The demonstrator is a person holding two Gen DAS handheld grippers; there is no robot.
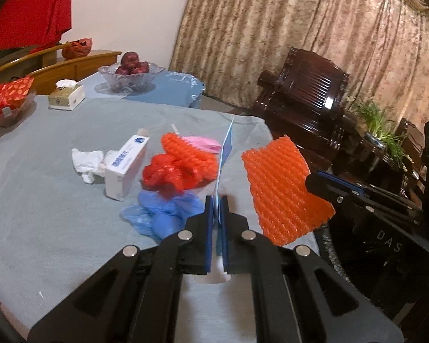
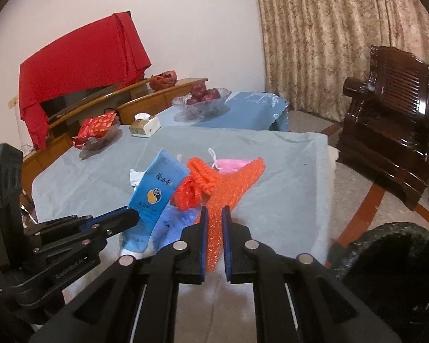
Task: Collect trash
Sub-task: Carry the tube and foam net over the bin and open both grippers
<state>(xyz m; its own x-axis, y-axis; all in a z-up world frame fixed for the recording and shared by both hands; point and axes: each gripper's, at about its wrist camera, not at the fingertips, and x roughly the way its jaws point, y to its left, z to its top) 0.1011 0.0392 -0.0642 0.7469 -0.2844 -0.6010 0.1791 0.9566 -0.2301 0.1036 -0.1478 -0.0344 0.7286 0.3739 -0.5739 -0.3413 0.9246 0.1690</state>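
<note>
Left tongs point(image 1: 217, 208) pinch blue tube point(image 2: 154, 197); right tongs point(image 2: 214, 220) clamp orange foam net point(image 1: 283, 188) beyond table edge point(image 2: 327, 188).

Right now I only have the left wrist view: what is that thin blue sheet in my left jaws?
Observer: A flattened blue tube. The right wrist view shows its printed face.
Operator: Does the right gripper have enough of the net?
Observer: Yes. The right gripper has the orange foam net running through the jaws, with its end hanging past them.
Operator: Where's the bin's opening?
Observer: The black mesh bin stands on the floor, right of the table, with its mouth open upward.
</note>
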